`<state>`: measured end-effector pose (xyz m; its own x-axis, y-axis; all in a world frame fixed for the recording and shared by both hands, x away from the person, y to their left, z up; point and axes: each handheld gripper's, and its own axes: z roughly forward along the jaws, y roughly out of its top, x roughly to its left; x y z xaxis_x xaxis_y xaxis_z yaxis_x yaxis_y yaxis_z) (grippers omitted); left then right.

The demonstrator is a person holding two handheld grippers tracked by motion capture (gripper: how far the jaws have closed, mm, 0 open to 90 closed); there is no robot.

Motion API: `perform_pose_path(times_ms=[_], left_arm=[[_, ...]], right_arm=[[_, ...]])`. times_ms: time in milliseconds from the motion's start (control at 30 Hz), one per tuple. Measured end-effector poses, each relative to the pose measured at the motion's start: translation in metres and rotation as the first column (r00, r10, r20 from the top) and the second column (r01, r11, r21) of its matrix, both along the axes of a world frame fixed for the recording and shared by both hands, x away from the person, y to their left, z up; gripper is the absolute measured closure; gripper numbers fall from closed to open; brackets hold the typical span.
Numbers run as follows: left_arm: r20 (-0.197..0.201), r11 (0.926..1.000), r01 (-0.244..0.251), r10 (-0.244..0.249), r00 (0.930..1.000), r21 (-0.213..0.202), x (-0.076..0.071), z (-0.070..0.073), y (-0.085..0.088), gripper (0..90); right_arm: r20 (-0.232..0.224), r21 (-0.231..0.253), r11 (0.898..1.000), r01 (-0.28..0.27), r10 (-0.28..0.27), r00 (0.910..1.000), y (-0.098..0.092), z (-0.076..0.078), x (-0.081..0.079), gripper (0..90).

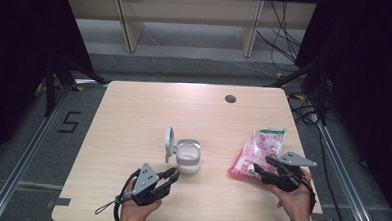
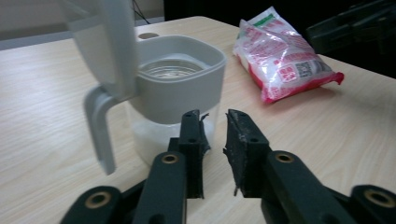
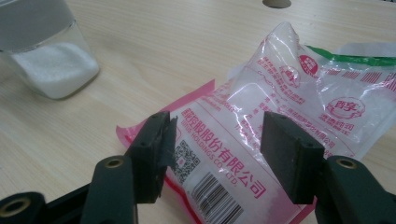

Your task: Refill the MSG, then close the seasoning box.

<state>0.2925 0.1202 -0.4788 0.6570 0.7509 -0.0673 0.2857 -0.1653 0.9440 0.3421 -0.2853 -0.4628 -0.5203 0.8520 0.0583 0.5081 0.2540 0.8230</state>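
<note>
At the near edge of the worktop (image 1: 134,108), nearest things first:

Left gripper (image 1: 167,178): held in the person's left hand (image 1: 134,208), its fingers (image 2: 191,140) drawn close with a narrow gap between them and nothing in it; they point at the container just ahead.

Right gripper (image 1: 260,169): held in the right hand (image 1: 296,201), its fingers (image 3: 289,154) spread apart (the printed packet lies under and between them); whether the pads press on the film I cannot tell.

Container (image 1: 188,156): a clear jar with a grey collar, standing upright near the middle of the worktop, a layer of white grains in its bottom.

Lid (image 1: 169,143): grey, hinged, standing open on the jar's left side.

Packet (image 1: 260,151): a pink and clear plastic bag of white grains with red print and a barcode, lying flat to the right of the jar, well apart from it.

Cable hole (image 1: 230,98): a dark round opening near the far edge.
</note>
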Motion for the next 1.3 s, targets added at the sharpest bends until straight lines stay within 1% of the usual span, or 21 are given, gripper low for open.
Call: perform_pose_path(times_ms=[33, 167, 200, 267, 300, 333, 367, 433, 467, 500, 533, 600, 633, 733, 800, 833, 867, 1033, 1133, 1233, 1300], left_arm=[[0.01, 0.9998, -0.006, 0.006, 0.9999, 0.021, 0.0, 0.001, 0.003, 80.0], [0.008, 0.9991, -0.041, 0.041, 0.9991, 0.007, 0.0, 0.001, 0.008, 83.7], [0.016, 0.9989, -0.042, 0.041, 0.999, 0.021, 0.001, 0.002, 0.01, 84.2], [0.014, 0.9986, -0.045, 0.045, 0.9989, 0.028, 0.003, 0.002, 0.012, 86.7], [0.003, 0.9983, -0.057, 0.057, 0.9984, 0.01, 0.003, 0.002, 0.011, 88.0], [0.01, 0.9984, -0.049, 0.049, 0.9988, 0.028, 0.005, 0.004, 0.013, 88.4], [0.016, 0.9982, -0.049, 0.048, 0.9987, 0.037, 0.006, 0.005, 0.014, 88.5], [0.023, 0.998, -0.054, 0.054, 0.9983, 0.033, 0.01, 0.005, 0.016, 88.9], [0.015, 0.9971, -0.065, 0.065, 0.9978, 0.039, 0.01, 0.006, 0.017, 89.0], [0.009, 0.997, -0.073, 0.073, 0.9973, 0.025, 0.01, 0.006, 0.017, 89.1], [0.021, 0.9967, -0.07, 0.069, 0.9974, 0.041, 0.011, 0.008, 0.019, 89.1], [0.009, 0.9963, -0.083, 0.083, 0.9965, 0.021, 0.012, 0.009, 0.021, 89.2], [0.024, 0.9963, -0.077, 0.076, 0.9969, 0.039, 0.014, 0.01, 0.023, 89.2], [0.016, 0.994, -0.106, 0.105, 0.9943, 0.029, 0.016, 0.012, 0.028, 89.2], [0.031, 0.9938, -0.105, 0.103, 0.9942, 0.038, 0.02, 0.014, 0.031, 89.2], [0.02, 0.9923, -0.121, 0.121, 0.9925, 0.027, 0.021, 0.015, 0.03, 89.2], [0.032, 0.9924, -0.117, 0.115, 0.9928, 0.04, 0.023, 0.018, 0.031, 89.2], [0.036, 0.993, -0.108, 0.107, 0.9936, 0.047, 0.031, 0.024, 0.028, 89.2], [0.035, 0.9933, -0.102, 0.101, 0.9943, 0.053, 0.034, 0.027, 0.026, 89.2], [0.031, 0.9932, -0.104, 0.102, 0.9943, 0.053, 0.037, 0.028, 0.023, 89.2], [0.028, 0.9929, -0.102, 0.1, 0.9946, 0.062, 0.04, 0.029, 0.023, 89.2]], right_arm=[[-0.001, 0.001, 1.0, -0.003, 0.003, 1.0, 0.001, 0.0, 0.0, 43.8], [-0.034, 0.01, 1.0, 0.009, -0.009, 0.9994, 0.004, 0.0, -0.004, 43.8], [-0.002, -0.002, 1.0, -0.015, 0.015, 0.9999, 0.003, -0.001, -0.001, 43.8], [-0.004, -0.006, 1.0, -0.015, 0.015, 0.9999, 0.004, -0.002, -0.001, 43.8], [-0.022, 0.014, 1.0, -0.001, 0.001, 0.9998, 0.006, -0.002, -0.003, 43.7], [-0.014, -0.002, 1.0, -0.003, 0.003, 0.9999, 0.006, -0.002, -0.002, 43.6], [-0.032, 0.005, 1.0, -0.002, 0.003, 0.9995, 0.006, -0.001, -0.004, 43.7], [0.006, -0.022, 1.0, -0.019, 0.019, 0.9998, 0.003, -0.001, -0.003, 43.5], [0.006, -0.013, 1.0, -0.019, 0.019, 0.9998, 0.004, -0.001, -0.003, 43.4], [0.011, -0.022, 1.0, -0.02, 0.02, 0.9997, 0.003, -0.001, -0.003, 43.5], [0.009, -0.027, 0.999, -0.019, 0.019, 0.9998, 0.002, -0.001, -0.003, 43.5], [0.001, -0.021, 1.0, -0.013, 0.013, 0.9999, 0.002, -0.001, -0.004, 43.5], [0.004, -0.02, 1.0, -0.014, 0.014, 0.9999, 0.002, -0.001, -0.004, 43.5], [0.008, -0.02, 1.0, -0.018, 0.018, 0.9998, 0.002, -0.001, -0.004, 43.5], [0.009, -0.023, 1.0, -0.016, 0.017, 0.9998, 0.001, -0.001, -0.005, 43.4], [0.006, -0.021, 1.0, -0.014, 0.014, 0.9999, 0.001, -0.001, -0.006, 43.4], [0.007, -0.021, 1.0, -0.014, 0.014, 0.9999, 0.001, -0.001, -0.006, 43.3], [0.007, -0.01, 1.0, -0.018, 0.018, 0.9998, 0.003, -0.001, -0.006, 43.0], [0.011, -0.023, 0.999, -0.023, 0.023, 0.9997, 0.003, -0.001, -0.007, 42.7], [0.006, -0.005, 1.0, -0.025, 0.025, 0.9997, 0.005, -0.001, -0.008, 42.4], [0.014, -0.014, 1.0, -0.027, 0.027, 0.9995, 0.005, -0.002, -0.009, 42.1]])
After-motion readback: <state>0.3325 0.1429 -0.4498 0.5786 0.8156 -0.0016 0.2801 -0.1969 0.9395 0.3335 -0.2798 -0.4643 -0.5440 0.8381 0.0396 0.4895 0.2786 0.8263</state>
